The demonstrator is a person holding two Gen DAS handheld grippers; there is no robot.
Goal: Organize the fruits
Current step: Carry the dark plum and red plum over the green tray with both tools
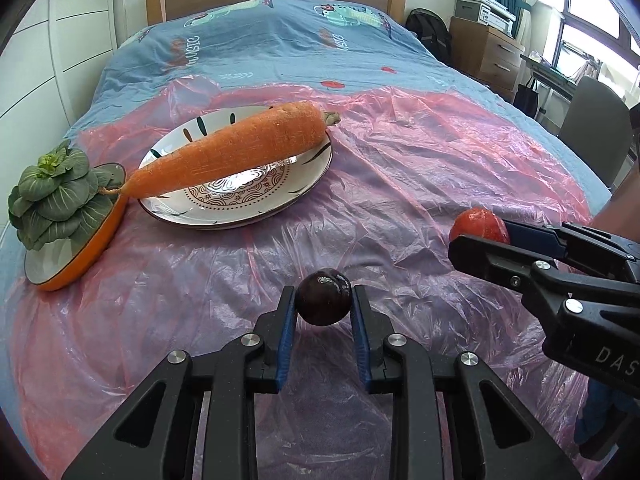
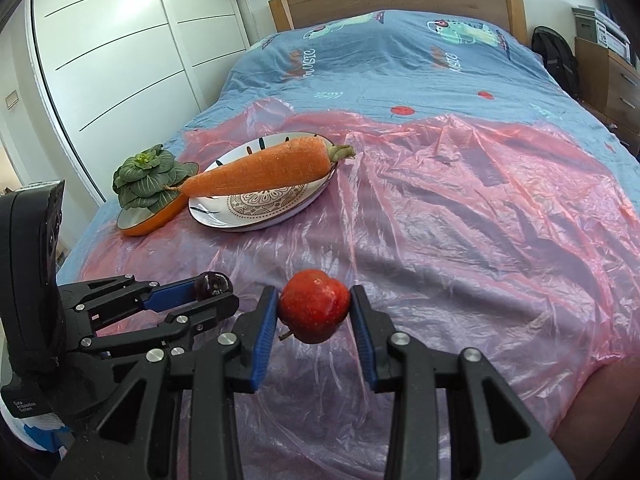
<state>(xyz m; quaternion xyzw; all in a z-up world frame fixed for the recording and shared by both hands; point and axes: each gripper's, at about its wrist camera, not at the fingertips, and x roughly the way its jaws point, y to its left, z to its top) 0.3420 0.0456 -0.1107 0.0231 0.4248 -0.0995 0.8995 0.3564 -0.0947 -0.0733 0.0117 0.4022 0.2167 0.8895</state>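
Bedroom scene, and the blue bedspread (image 1: 280, 40) wore a crinkled pink plastic sheet (image 1: 400, 168) under everything. Left tongs (image 1: 323, 300) were clamped on a dark plum (image 1: 323, 298), held at the tips; right tongs (image 2: 314, 306) were clamped on a red apple (image 2: 314, 304), pads pressing both its sides, and it looked lifted just clear of the sheet. Ahead sat a patterned plate (image 1: 240, 212) with a big carrot (image 1: 236, 148) lying across it, tip overhanging toward the orange bowl (image 1: 92, 240) of leafy greens (image 1: 52, 196).

Risk, as I judged it: both fruits were round and smooth (a small bite for the pads), so a jolt could have squirted one free to roll on the slick plastic. That carrot crowded the plate, too, so a placed fruit could have rolled off. A wooden headboard (image 2: 400, 0) and white wardrobe doors (image 2: 120, 40) stood beyond.
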